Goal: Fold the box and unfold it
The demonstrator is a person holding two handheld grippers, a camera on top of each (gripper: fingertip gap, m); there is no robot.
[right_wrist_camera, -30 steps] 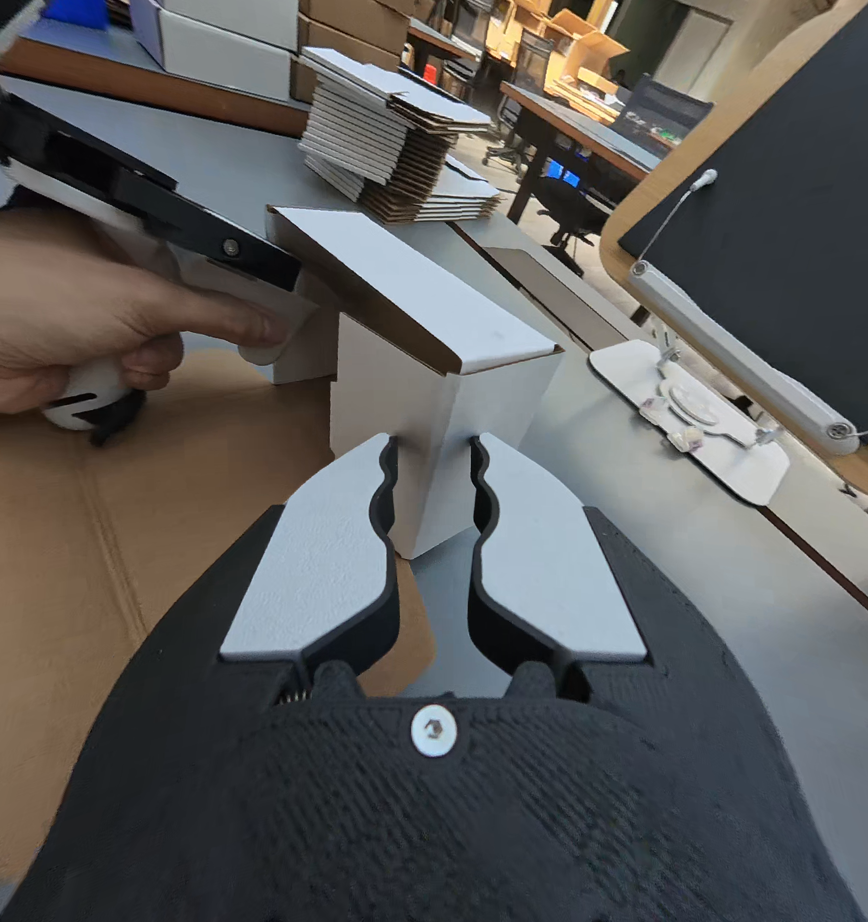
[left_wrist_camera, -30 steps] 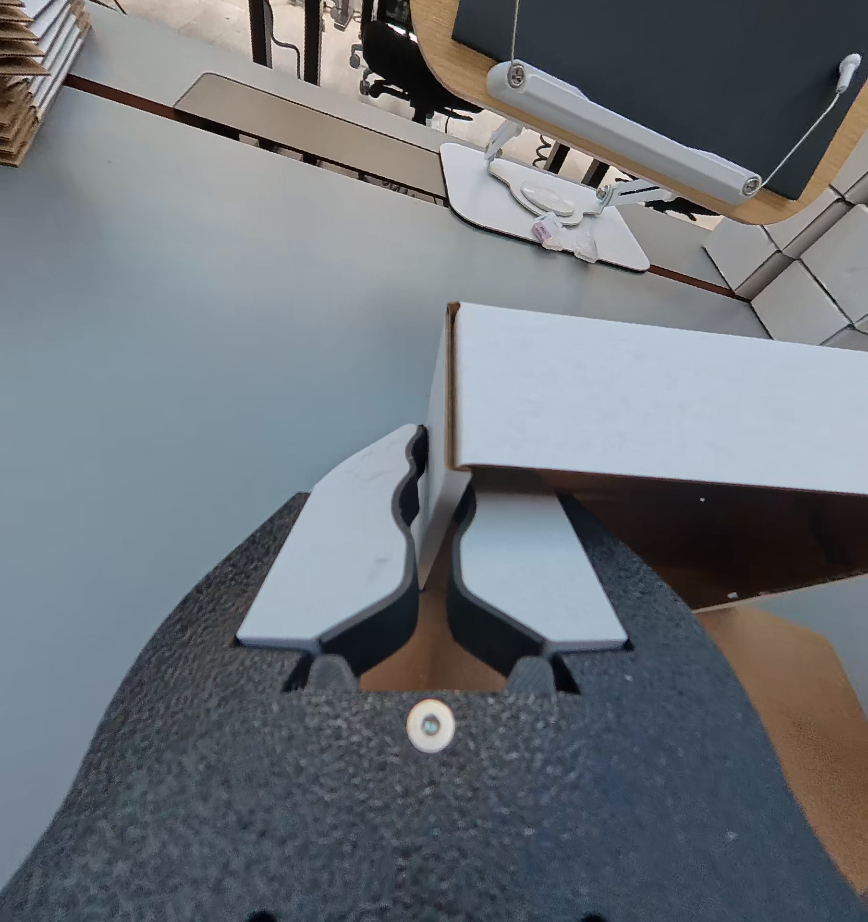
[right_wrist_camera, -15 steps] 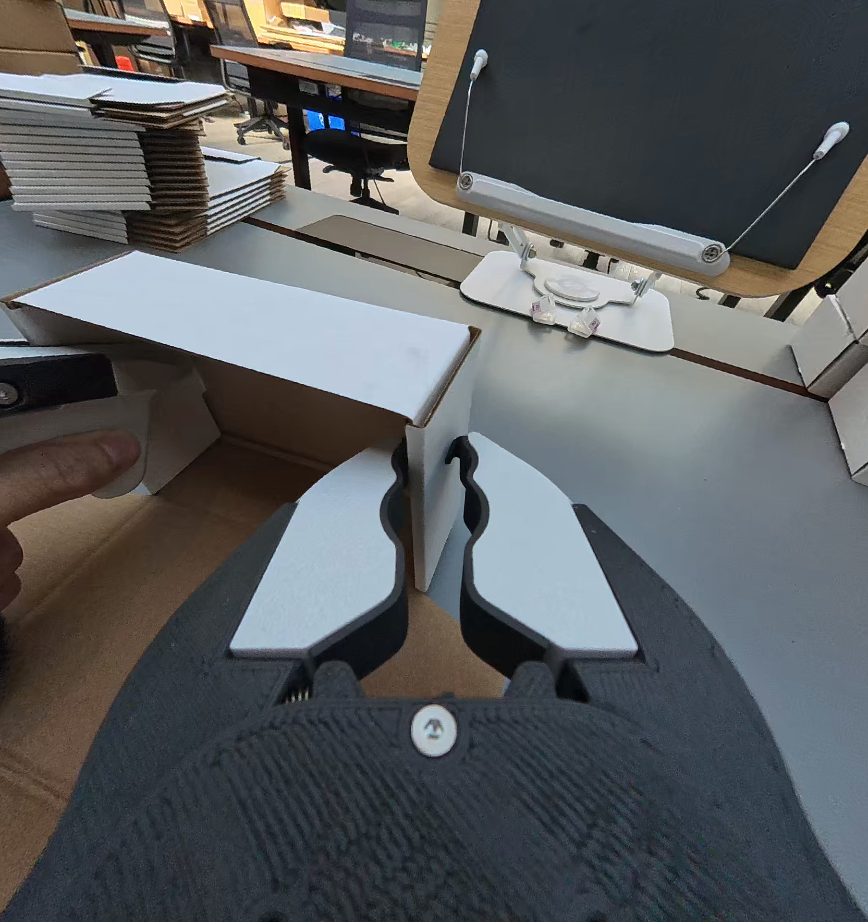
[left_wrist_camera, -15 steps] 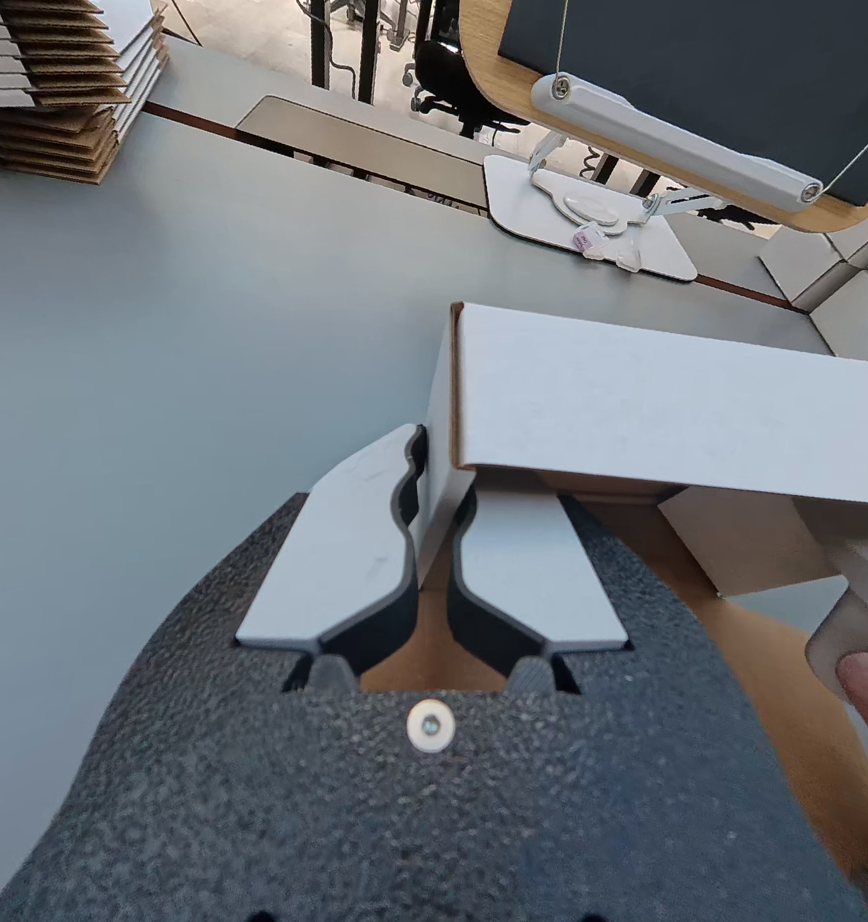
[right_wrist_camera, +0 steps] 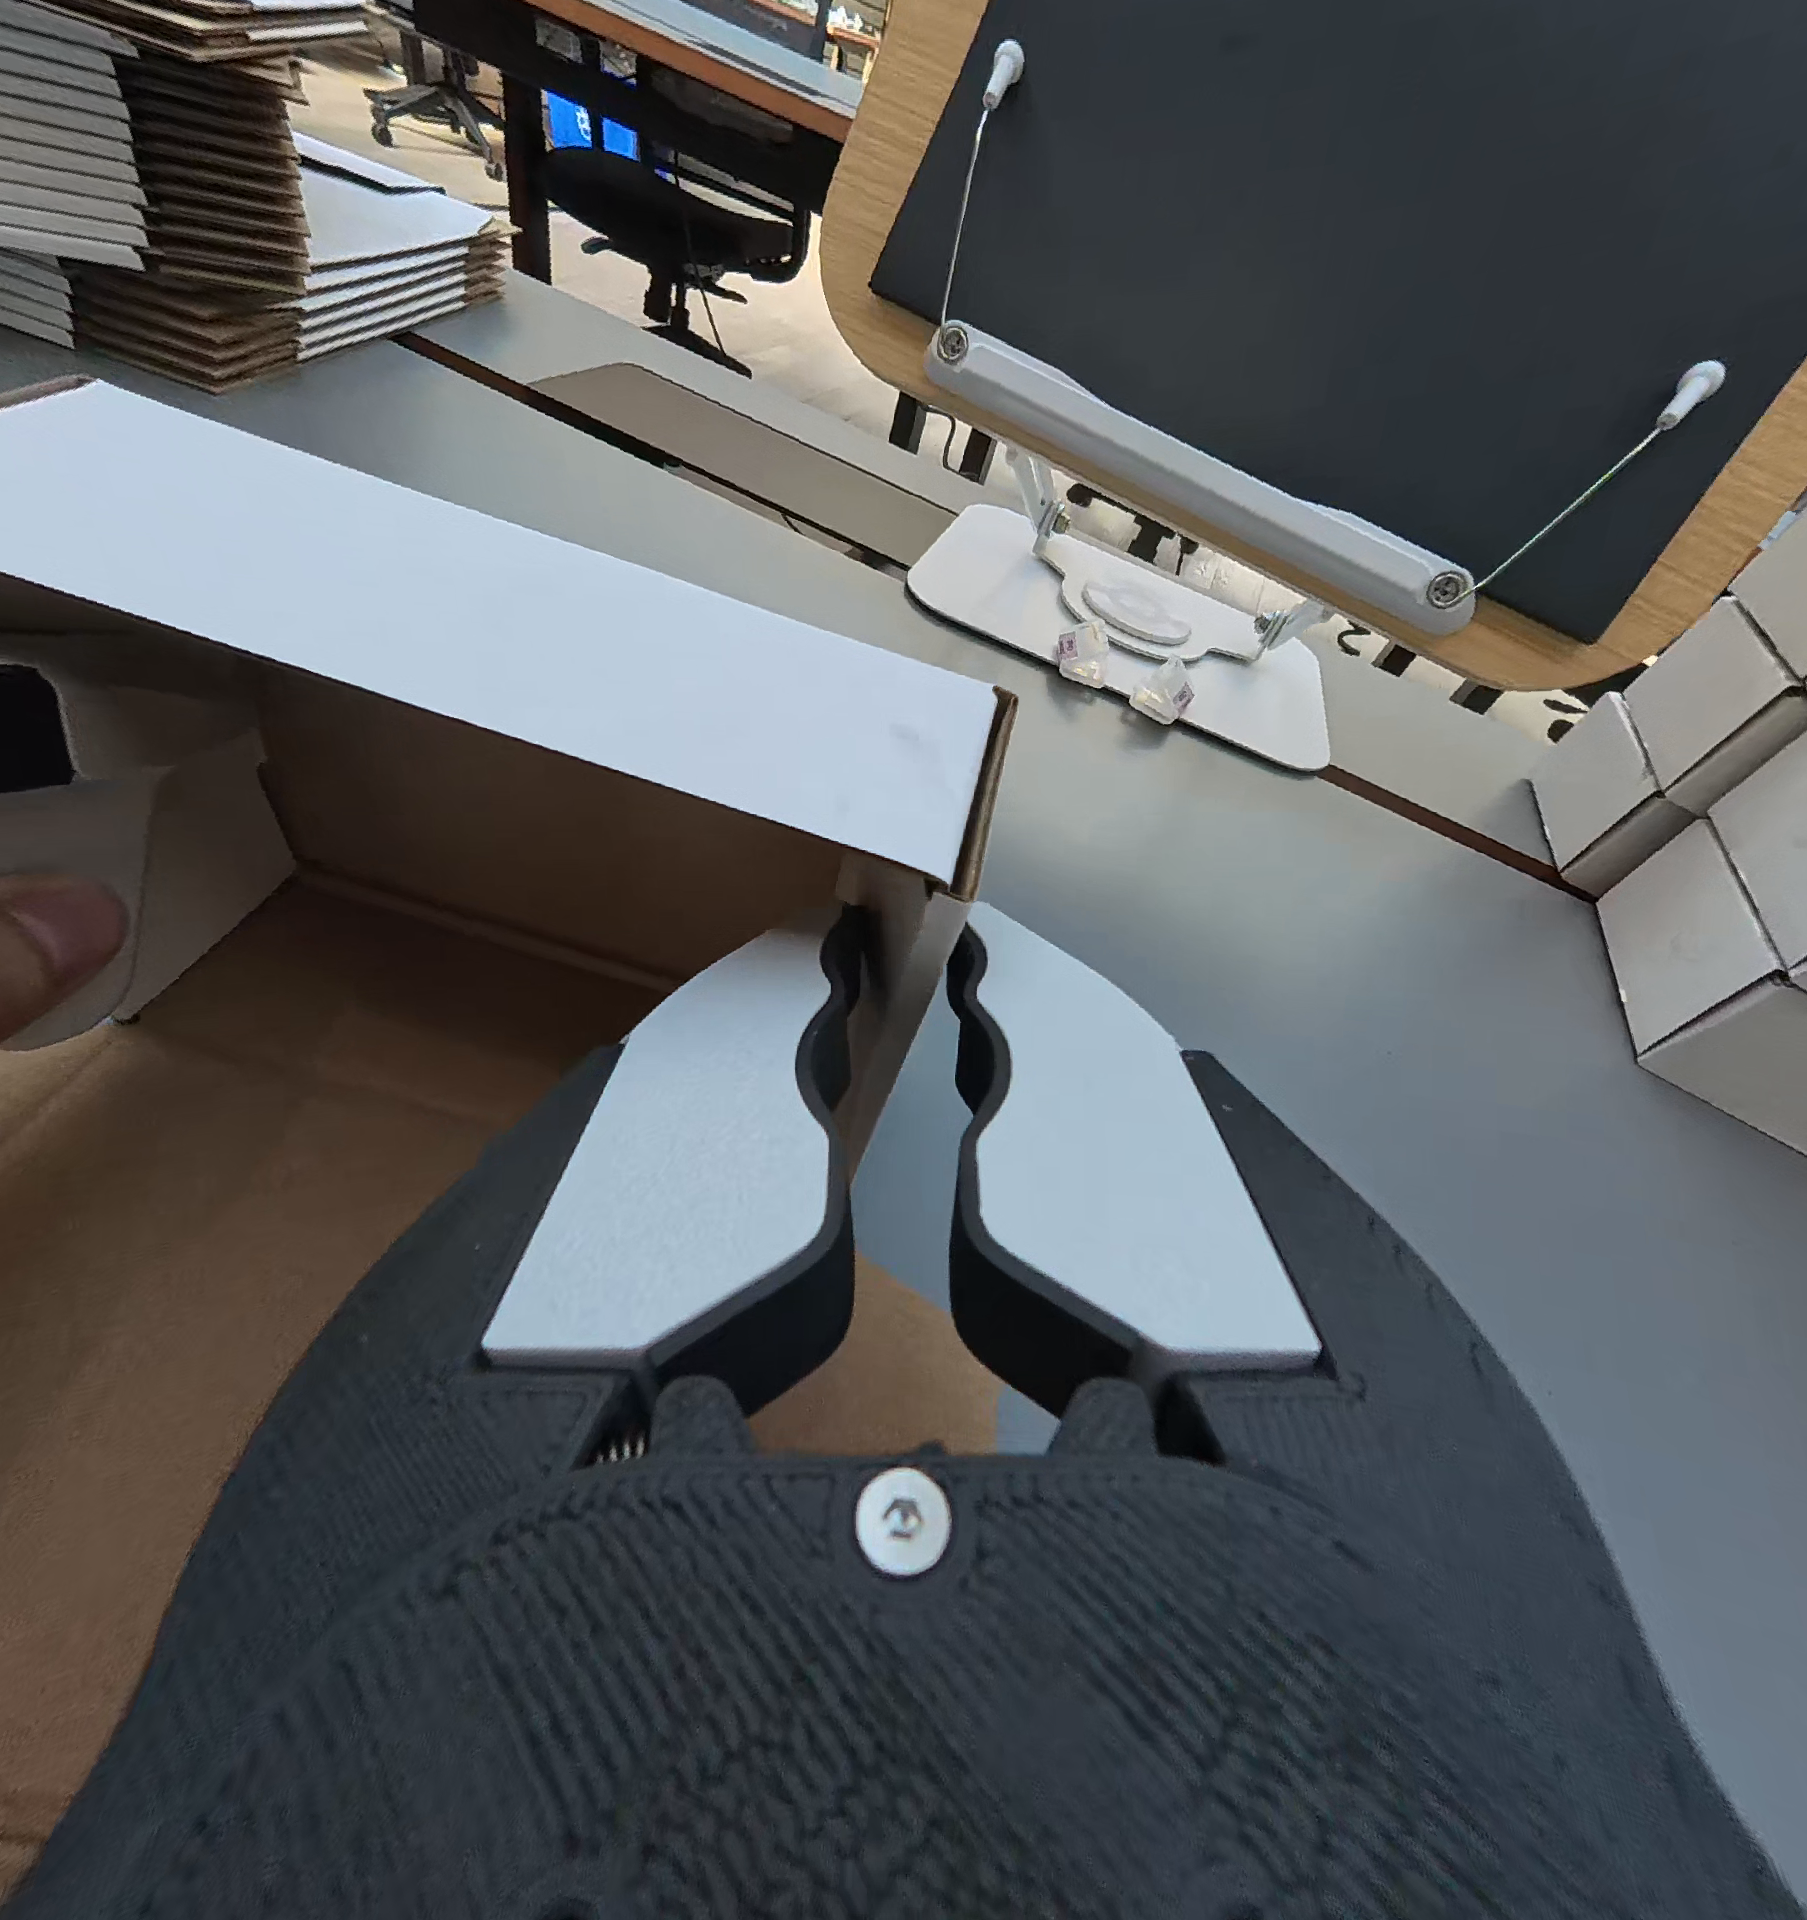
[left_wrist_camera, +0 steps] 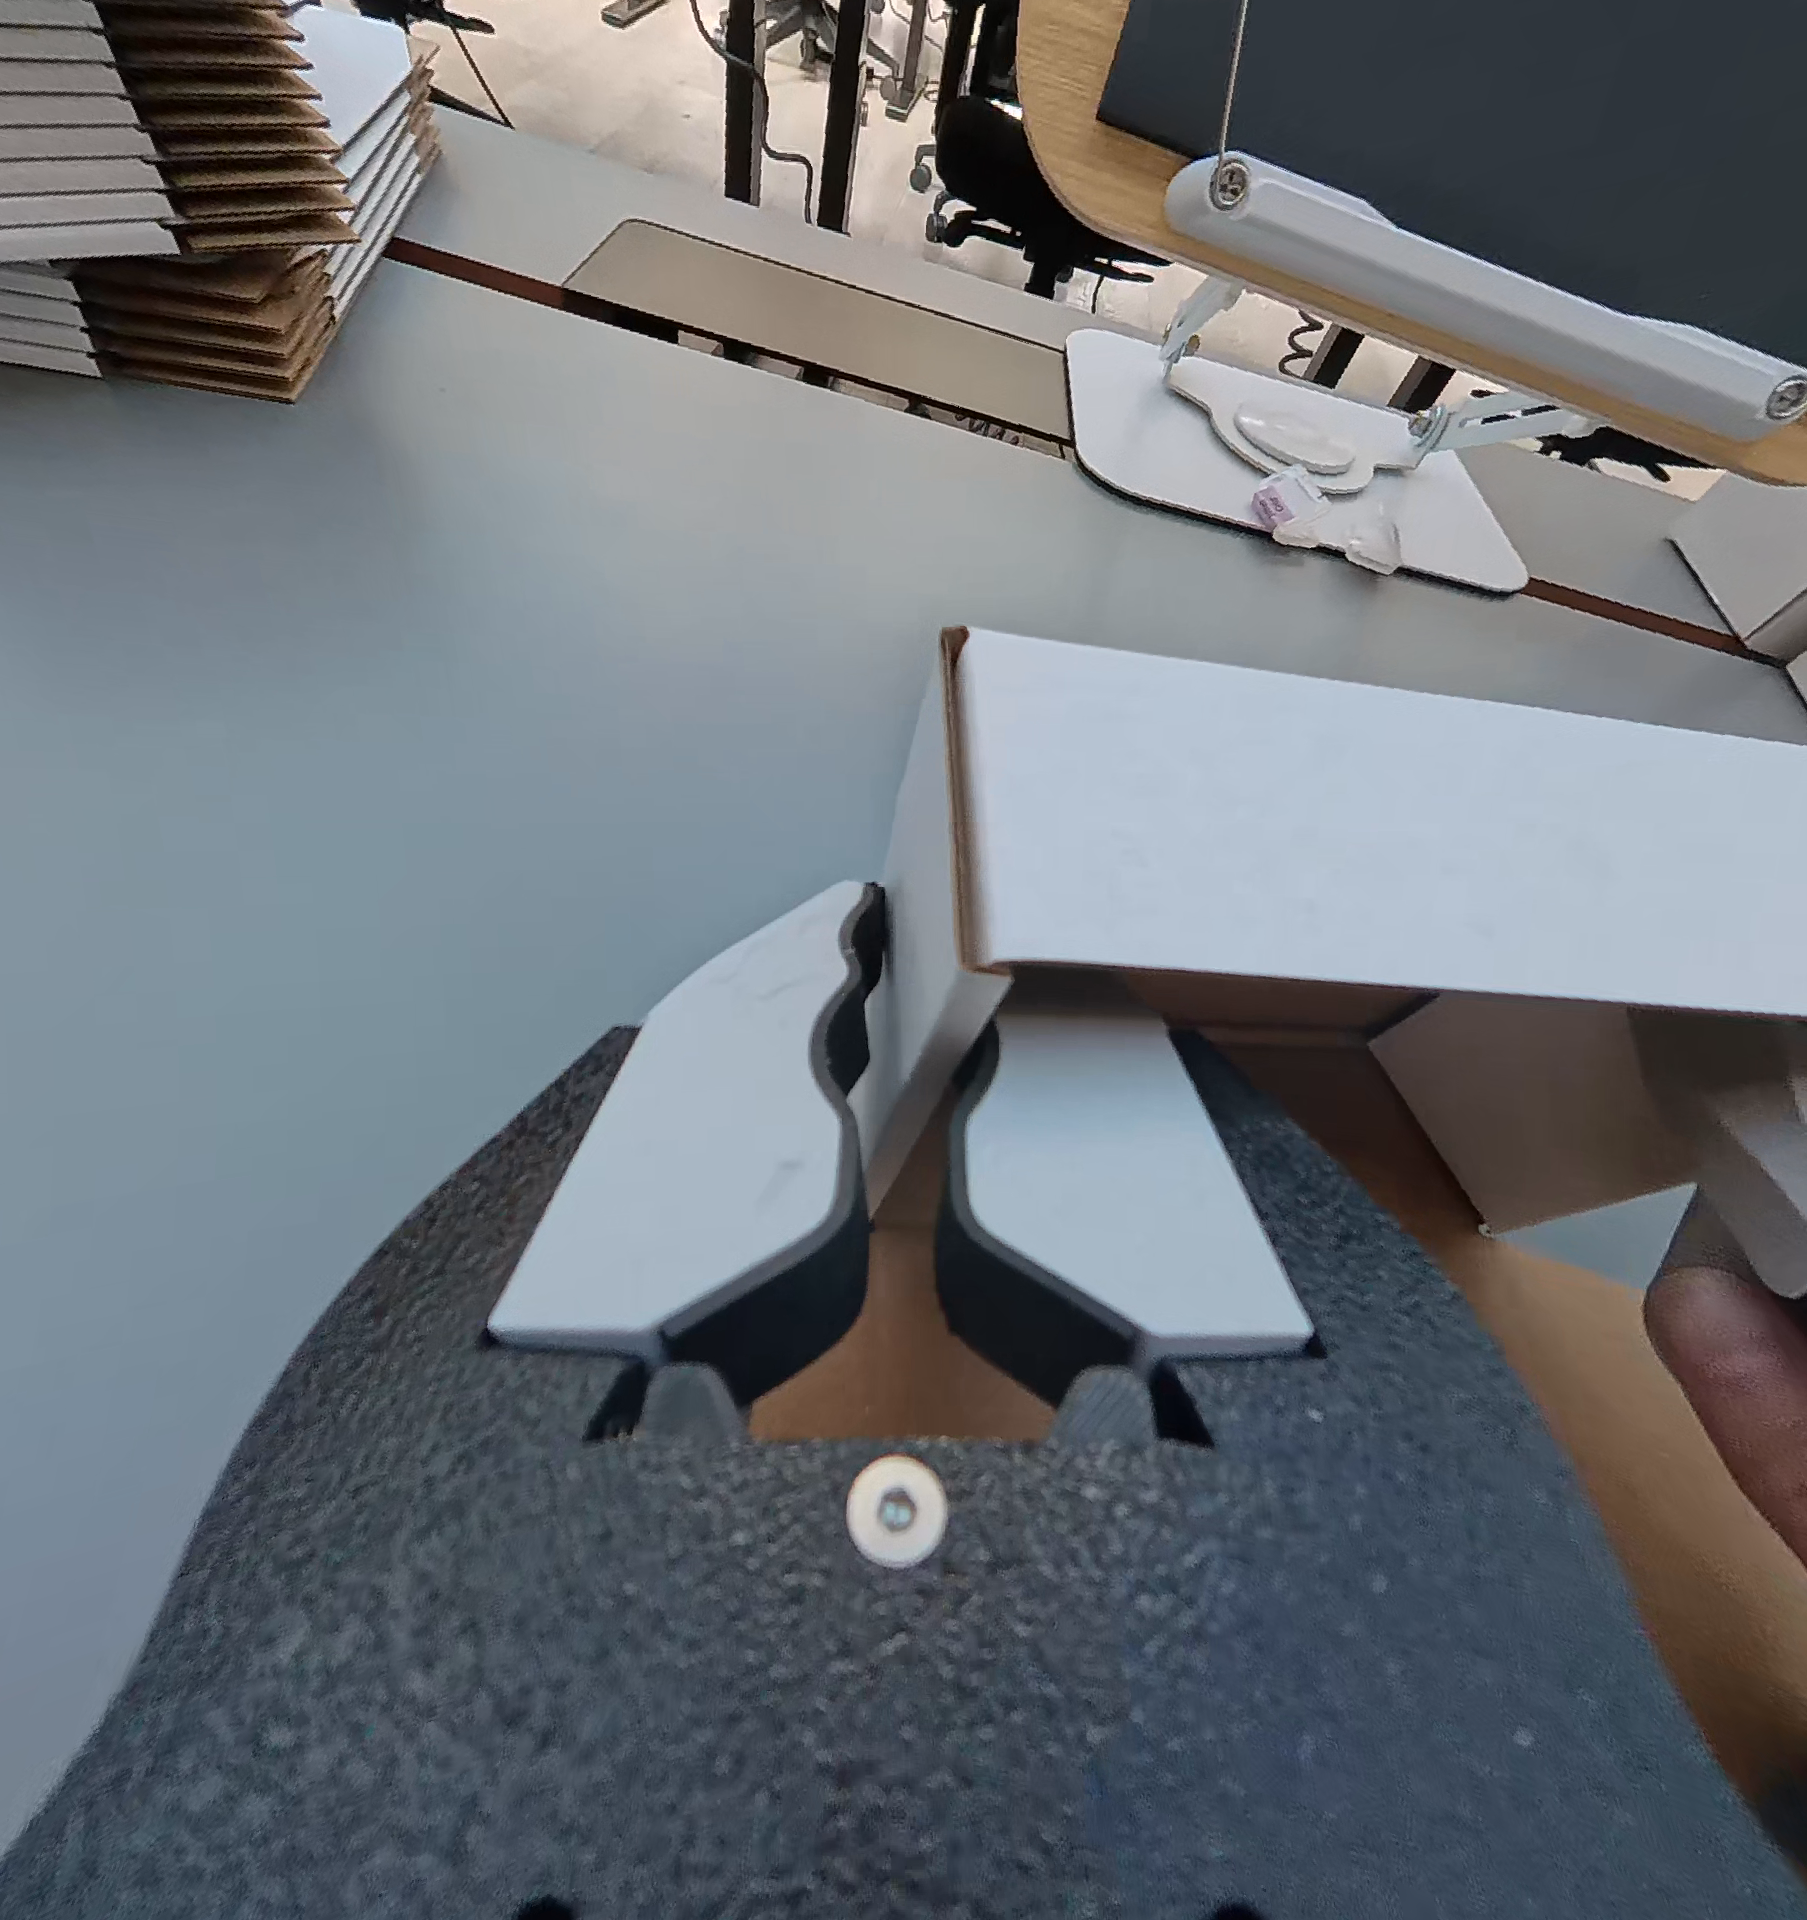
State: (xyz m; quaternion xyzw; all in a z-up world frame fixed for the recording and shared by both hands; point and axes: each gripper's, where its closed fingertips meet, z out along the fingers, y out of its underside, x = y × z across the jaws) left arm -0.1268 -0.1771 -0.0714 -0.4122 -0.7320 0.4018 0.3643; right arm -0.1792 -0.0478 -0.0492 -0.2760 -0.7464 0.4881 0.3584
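A white cardboard box with a brown inside (left_wrist_camera: pixel 1346 821) lies half folded on the grey table, its long top panel bent over. My left gripper (left_wrist_camera: pixel 920 997) is shut on the box's left end flap. My right gripper (right_wrist_camera: pixel 899 966) is shut on the box's right end flap (right_wrist_camera: pixel 904 987), under the top panel (right_wrist_camera: pixel 463 613). The flat brown sheet of the box (right_wrist_camera: pixel 255 1143) spreads toward me. The other gripper and a fingertip (right_wrist_camera: pixel 26 935) show at the left edge of the right wrist view.
Stacks of flat cardboard blanks (left_wrist_camera: pixel 130 187) stand at the far left. A dark board on a white stand (right_wrist_camera: pixel 1294 312) is at the back. Folded white boxes (right_wrist_camera: pixel 1761 831) are piled at the right. Grey table surface (left_wrist_camera: pixel 359 727) lies left of the box.
The right gripper swung round to the box's right end and closed on its flap. The left gripper kept its hold. The views shifted as the box was turned.
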